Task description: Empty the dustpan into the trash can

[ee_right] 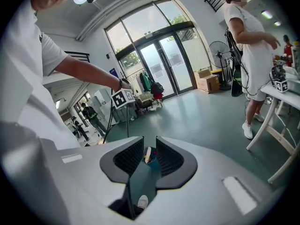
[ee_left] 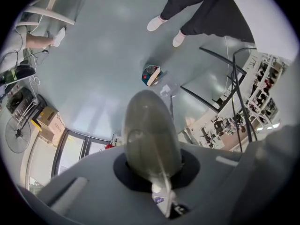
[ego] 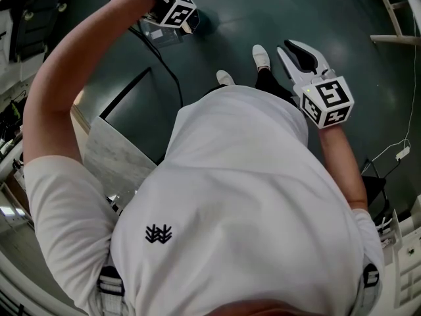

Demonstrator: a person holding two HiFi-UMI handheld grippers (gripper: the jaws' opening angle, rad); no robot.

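Left gripper view: left gripper (ee_left: 147, 100) grips the dustpan (ee_left: 167, 91), trash can (ee_left: 146, 77) holds scraps (ee_left: 152, 71); right gripper (ee_right: 149, 145) parted.

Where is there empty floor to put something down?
The widest bare dark green floor lies between the small blue trash can, the white shoes and the white frame. It is crowded by the black-framed table and cluttered shelves. The left claw holds the clear plastic dustpan.

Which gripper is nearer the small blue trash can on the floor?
Left. The left gripper hangs almost over the trash can; the right gripper is held off at the person's right side, farther away.
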